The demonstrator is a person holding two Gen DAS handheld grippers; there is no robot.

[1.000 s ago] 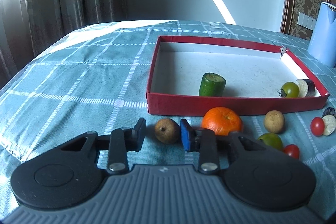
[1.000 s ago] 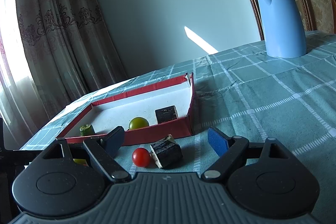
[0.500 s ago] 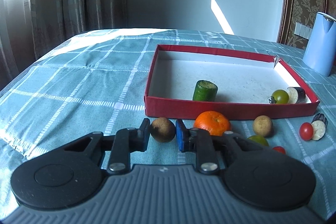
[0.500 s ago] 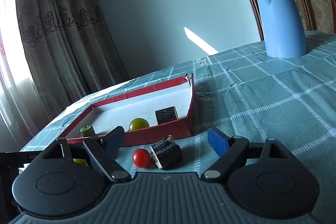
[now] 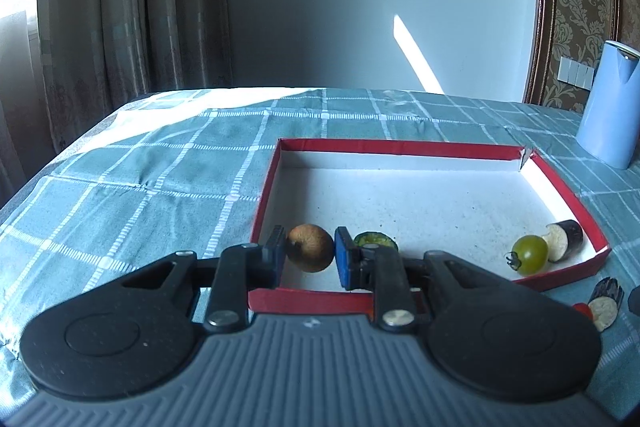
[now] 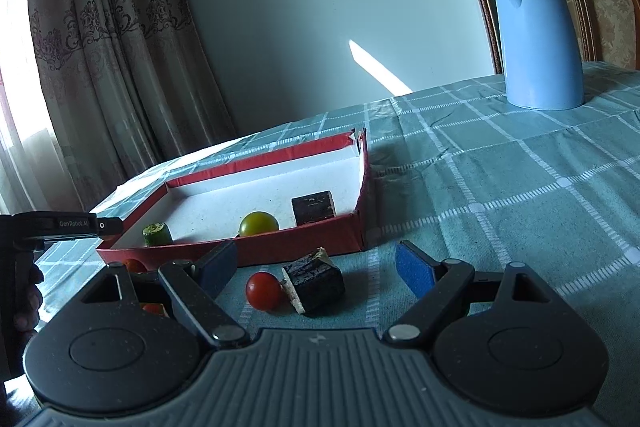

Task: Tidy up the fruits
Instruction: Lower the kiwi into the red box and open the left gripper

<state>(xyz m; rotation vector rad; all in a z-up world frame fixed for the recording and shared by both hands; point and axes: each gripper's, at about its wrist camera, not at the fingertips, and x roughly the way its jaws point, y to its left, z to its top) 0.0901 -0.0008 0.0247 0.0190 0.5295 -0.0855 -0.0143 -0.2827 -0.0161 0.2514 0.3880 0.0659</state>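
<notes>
My left gripper (image 5: 310, 254) is shut on a brown kiwi (image 5: 310, 247) and holds it in the air over the near left corner of the red box (image 5: 400, 147). Inside the box lie a cucumber piece (image 5: 375, 238), a green tomato (image 5: 530, 254) and an eggplant chunk (image 5: 564, 235). My right gripper (image 6: 316, 269) stands open low over the cloth, with a red cherry tomato (image 6: 263, 291) and an eggplant piece (image 6: 314, 284) lying between its fingers, untouched. The box (image 6: 304, 239) sits just beyond them.
A blue kettle (image 6: 534, 35) stands at the back right of the checked tablecloth (image 5: 140, 195). Another eggplant slice (image 5: 606, 303) and a red tomato (image 5: 582, 309) lie outside the box at the right. The other gripper and a hand (image 6: 24, 291) show at the right view's left edge. Curtains hang at the left.
The left jaws closed on the kiwi, then lifted it up and forward over the box's near wall. The orange and other loose fruit dropped out of its view. The right gripper stayed put.
</notes>
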